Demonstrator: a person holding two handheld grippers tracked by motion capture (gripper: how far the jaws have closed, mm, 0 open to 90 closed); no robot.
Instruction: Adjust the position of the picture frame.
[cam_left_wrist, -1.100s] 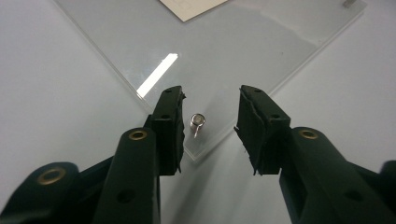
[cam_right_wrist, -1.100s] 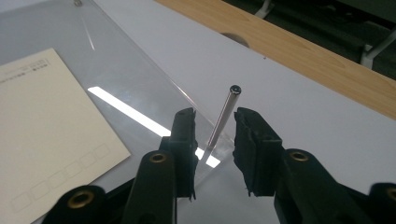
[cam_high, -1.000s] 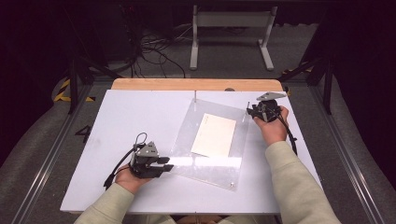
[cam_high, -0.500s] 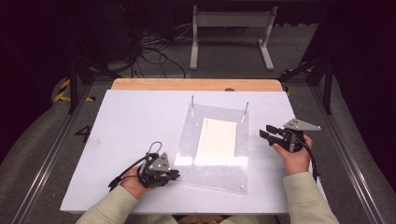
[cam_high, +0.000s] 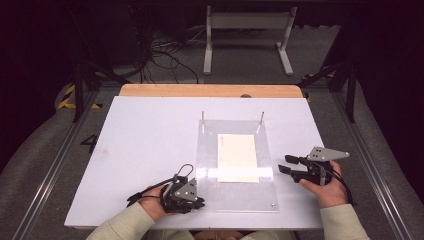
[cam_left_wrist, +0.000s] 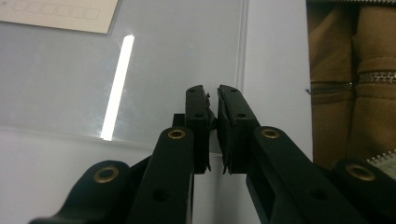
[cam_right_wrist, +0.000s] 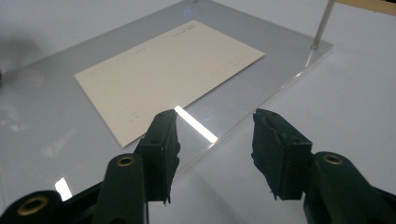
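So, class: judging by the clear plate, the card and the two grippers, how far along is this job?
Done: the clear plate lies flat on the white table with the cream card at its middle. In hand: the left gripper, jaws just closed with nothing visibly between them, sits at the plate's near left corner; the right gripper, jaws just opening, empty, sits at its right edge. Left: unclear, probably removing the card.
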